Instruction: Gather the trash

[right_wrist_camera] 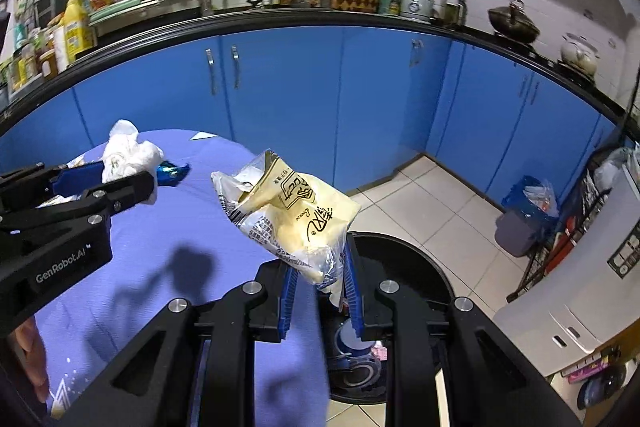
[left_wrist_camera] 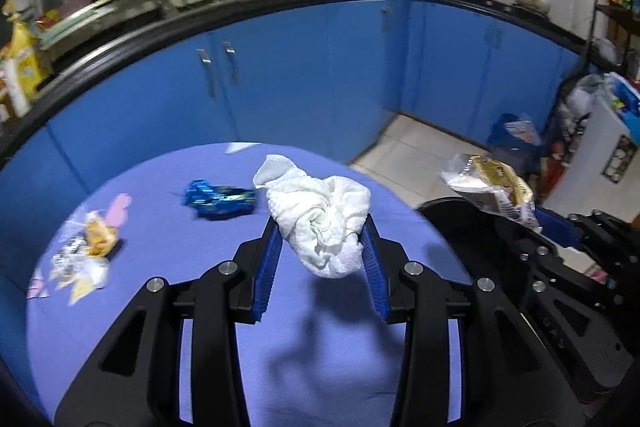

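1. Left gripper (left_wrist_camera: 322, 247): black frame with blue ribbed pads, jaws narrow and clamped on a crumpled white paper towel wad (left_wrist_camera: 320, 219). The wad was held clear above the worktop (left_wrist_camera: 340, 347), a round surface under a lilac-blue cloth, with its shadow cast on the cloth below.

2. Right gripper (right_wrist_camera: 318, 291): same make, jaws nearly closed on the lower edge of a crinkled clear-and-yellow plastic food bag (right_wrist_camera: 286, 211) with printed lettering. The bag stood above the worktop's right edge, close over the rim of a round black bin (right_wrist_camera: 420, 267) set on the tiled floor just beside the worktop.

3. Black bin, contents: some discarded items were visible at the bottom, a blue-and-white round piece and a pink scrap among them; exact kinds could not be told.

4. Items left on the worktop, left wrist view: a crumpled shiny blue foil wrapper (left_wrist_camera: 220, 201) near the middle, and at the left edge a cluster of small wrappers (left_wrist_camera: 86, 251), yellow, silver and pink, blurred.

5. Progress, as judged: partly done. Two pieces were lifted and in hand but neither was in the bin yet; the foil wrapper and the small cluster remained uncollected.

6. Next step, as judged: carry both held pieces over the bin opening and release them, the bag being nearer.
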The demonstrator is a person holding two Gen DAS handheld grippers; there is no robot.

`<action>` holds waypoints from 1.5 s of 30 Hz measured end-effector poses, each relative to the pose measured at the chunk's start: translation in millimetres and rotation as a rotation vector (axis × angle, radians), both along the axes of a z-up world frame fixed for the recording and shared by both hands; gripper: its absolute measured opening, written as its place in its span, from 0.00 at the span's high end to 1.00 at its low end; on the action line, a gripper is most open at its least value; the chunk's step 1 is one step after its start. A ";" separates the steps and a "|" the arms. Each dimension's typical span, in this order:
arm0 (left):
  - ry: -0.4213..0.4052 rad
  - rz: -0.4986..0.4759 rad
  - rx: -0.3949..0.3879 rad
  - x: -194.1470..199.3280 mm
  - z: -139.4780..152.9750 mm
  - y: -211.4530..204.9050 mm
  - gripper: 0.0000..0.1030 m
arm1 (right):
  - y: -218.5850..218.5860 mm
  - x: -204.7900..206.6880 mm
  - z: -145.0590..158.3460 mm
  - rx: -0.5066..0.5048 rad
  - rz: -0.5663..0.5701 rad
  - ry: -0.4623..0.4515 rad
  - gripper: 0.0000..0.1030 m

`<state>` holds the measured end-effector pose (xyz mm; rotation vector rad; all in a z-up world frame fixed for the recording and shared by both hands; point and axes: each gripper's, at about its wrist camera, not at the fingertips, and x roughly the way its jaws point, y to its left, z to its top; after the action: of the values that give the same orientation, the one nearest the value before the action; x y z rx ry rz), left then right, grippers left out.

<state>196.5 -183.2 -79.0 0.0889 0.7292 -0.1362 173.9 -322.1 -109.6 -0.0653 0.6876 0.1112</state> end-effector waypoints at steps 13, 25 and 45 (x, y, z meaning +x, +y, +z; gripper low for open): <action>-0.023 -0.131 0.034 8.3 2.9 -56.2 0.59 | -45.0 3.9 -3.6 0.045 -0.070 0.002 0.79; -0.021 -0.170 0.051 14.6 2.9 -77.5 0.59 | -67.8 8.8 -3.7 0.087 -0.109 0.008 0.79; -0.051 -0.219 0.071 11.3 9.2 -94.7 0.54 | -75.9 12.0 -3.9 0.099 -0.121 0.015 0.79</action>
<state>207.8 -277.9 -69.7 0.2394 0.6723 -0.3157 185.9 -398.0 -113.5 0.0719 0.6988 0.0298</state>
